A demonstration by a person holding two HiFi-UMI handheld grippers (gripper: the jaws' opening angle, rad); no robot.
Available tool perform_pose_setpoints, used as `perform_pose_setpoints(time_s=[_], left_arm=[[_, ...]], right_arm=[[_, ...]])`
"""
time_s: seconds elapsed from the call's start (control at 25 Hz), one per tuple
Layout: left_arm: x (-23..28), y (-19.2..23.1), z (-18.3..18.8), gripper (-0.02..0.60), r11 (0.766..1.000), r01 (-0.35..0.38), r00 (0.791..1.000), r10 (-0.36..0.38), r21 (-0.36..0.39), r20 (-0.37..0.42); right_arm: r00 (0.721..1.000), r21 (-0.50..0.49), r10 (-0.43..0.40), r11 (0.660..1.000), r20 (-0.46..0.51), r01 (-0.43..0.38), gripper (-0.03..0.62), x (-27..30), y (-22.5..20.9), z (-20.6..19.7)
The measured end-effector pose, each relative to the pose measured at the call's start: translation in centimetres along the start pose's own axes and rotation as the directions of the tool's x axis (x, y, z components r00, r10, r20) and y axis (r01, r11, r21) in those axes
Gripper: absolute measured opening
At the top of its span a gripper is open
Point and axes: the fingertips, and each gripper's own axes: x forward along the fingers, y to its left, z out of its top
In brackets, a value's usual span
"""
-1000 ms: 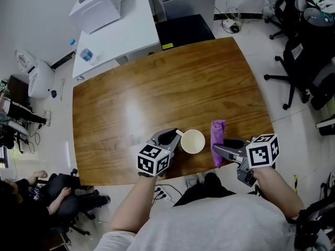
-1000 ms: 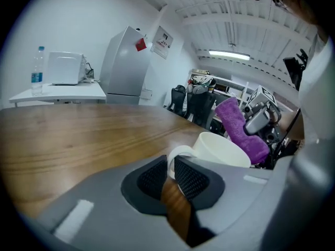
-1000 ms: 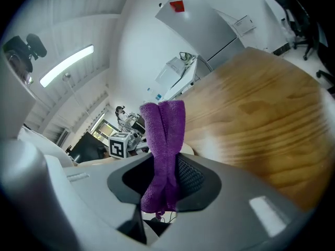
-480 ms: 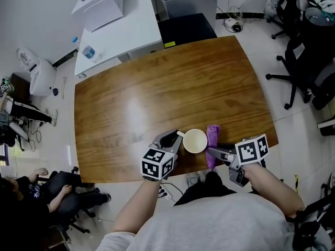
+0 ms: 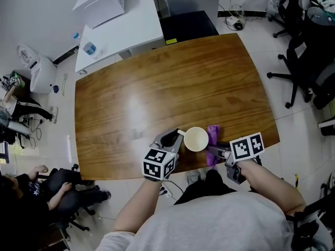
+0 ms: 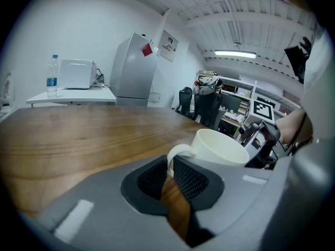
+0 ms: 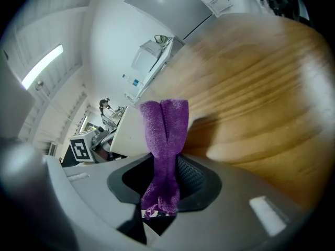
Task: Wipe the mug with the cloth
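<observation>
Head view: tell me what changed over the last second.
The right gripper, shut on the purple cloth, carried it left, up beside the mug. The left gripper has just been closing its jaws on the mug's handle. Mug, left gripper and table stayed put.

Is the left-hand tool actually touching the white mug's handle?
Touching. In the left gripper view the left gripper, whose fingers have just been closing, pinches the mug by its handle from both sides.
</observation>
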Motion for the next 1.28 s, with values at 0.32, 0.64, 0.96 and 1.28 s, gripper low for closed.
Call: perform_pose_setpoints(time_s=[0.32,0.64,0.96,1.28], left_arm=[[-0.3,0.1,-0.1,0.028,1.0,-0.003,1.0,0.003,-0.002,0.004],[-1.3,-0.2,-1.1,0.029,1.0,-0.016,1.0,0.016,0.007,-0.014],[-2.6,-1.7,-2.2,0.037,0.998,-0.046,0.998,0.044,-0.034,-0.049],[-3.6,-4.3,-3.2,0.064,0.997,0.005,0.998,-0.011,-0.083,-0.061]], right_arm=[[0.999,-0.004,-0.008,1.0,0.046,0.009,0.121,-1.2,0.8,0.3],[0.993,-0.025,0.072,0.997,0.095,-0.07,0.121,-4.2,4.1,-0.3],[0.985,-0.018,0.132,0.991,0.116,-0.13,0.121,-4.8,6.1,-0.8],[0.981,0.003,0.12,0.993,0.153,-0.121,0.121,-5.2,4.9,0.2]])
